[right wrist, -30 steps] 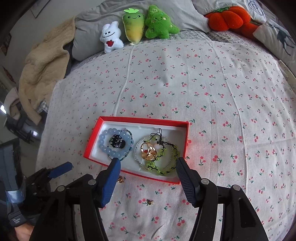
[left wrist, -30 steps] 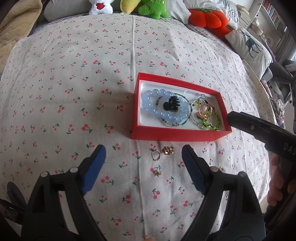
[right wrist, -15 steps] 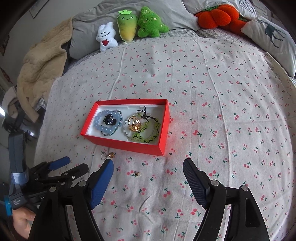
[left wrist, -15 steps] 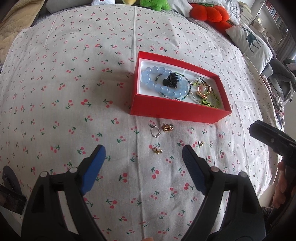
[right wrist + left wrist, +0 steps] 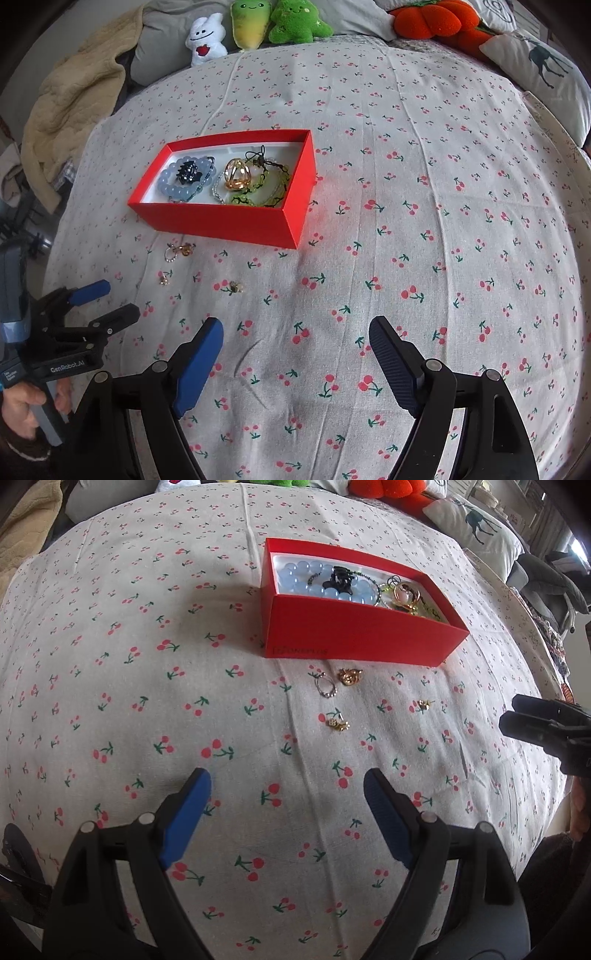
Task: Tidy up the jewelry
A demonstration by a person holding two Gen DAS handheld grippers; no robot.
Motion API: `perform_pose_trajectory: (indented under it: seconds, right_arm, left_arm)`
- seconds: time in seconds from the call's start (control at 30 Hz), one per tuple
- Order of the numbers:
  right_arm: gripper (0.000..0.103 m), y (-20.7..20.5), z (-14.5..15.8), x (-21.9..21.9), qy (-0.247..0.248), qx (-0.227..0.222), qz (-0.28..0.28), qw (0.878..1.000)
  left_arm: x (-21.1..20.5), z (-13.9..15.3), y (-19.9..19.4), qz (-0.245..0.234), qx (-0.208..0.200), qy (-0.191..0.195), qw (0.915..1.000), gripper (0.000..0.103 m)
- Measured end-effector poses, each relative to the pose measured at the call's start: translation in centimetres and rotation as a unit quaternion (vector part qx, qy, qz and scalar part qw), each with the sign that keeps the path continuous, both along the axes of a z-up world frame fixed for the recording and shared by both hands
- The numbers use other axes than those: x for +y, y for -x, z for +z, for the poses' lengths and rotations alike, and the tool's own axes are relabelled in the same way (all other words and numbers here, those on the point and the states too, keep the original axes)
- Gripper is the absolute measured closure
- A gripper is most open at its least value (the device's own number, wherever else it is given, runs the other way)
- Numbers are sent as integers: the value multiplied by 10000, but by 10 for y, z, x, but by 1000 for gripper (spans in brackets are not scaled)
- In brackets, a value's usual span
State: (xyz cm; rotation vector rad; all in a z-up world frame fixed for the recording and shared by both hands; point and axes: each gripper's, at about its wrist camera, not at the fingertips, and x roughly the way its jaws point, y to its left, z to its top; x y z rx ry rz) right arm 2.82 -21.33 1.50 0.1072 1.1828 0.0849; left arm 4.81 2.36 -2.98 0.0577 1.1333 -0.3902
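Note:
A red jewelry box (image 5: pixel 354 638) (image 5: pixel 221 221) sits on the cherry-print bedspread, holding a blue bead bracelet (image 5: pixel 314 581), a black hair claw (image 5: pixel 189 171), a gold ring piece (image 5: pixel 236 175) and a green bead bracelet (image 5: pixel 266 192). In front of it lie a silver ring (image 5: pixel 325 686), a gold ring (image 5: pixel 350 675) and two small gold earrings (image 5: pixel 338 723) (image 5: pixel 423 705). My left gripper (image 5: pixel 286 794) is open and empty, short of these pieces. My right gripper (image 5: pixel 295 339) is open and empty, near the earring (image 5: pixel 234 287).
Plush toys (image 5: pixel 255 26), an orange pumpkin cushion (image 5: pixel 432 20) and a deer pillow (image 5: pixel 539 62) line the bed's far side. A beige blanket (image 5: pixel 70 110) lies at the far left. The bed edge runs along the right in the left wrist view (image 5: pixel 546 653).
Both grippers have pulled back from the red box and dropped lower toward the bedspread. The right gripper left the box and now sits at the left view's right edge. Both stayed open.

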Motion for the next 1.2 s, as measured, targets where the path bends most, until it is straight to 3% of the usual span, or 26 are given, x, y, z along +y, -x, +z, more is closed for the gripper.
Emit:
perform_pose_trajectory:
  seconds: [0.07, 0.23, 0.33, 0.63, 1.1, 1.2]
  right_arm:
    - [20, 4, -8, 1, 59, 76, 85, 9999]
    - [20, 8, -22, 2, 143, 209, 167, 9995]
    - [20, 8, -26, 3, 154, 232, 196, 9994]
    - [20, 3, -27, 8, 125, 231, 331, 9991]
    - [20, -6, -22, 12, 52, 175, 356, 9992]
    - [20, -8, -21, 13, 23, 169, 336, 9993]
  left_arm:
    - [2, -2, 2, -88, -104, 64, 9999, 19]
    - [-4, 4, -1, -400, -317, 335, 9981, 51]
    - [-13, 7, -3, -577, -378, 479, 9965, 59]
    - [-37, 2, -18, -644, -406, 307, 9966, 73]
    - [-52, -11, -36, -706, -505, -190, 9960, 74]
    - [-52, -11, -36, -677, -550, -284, 9958, 85]
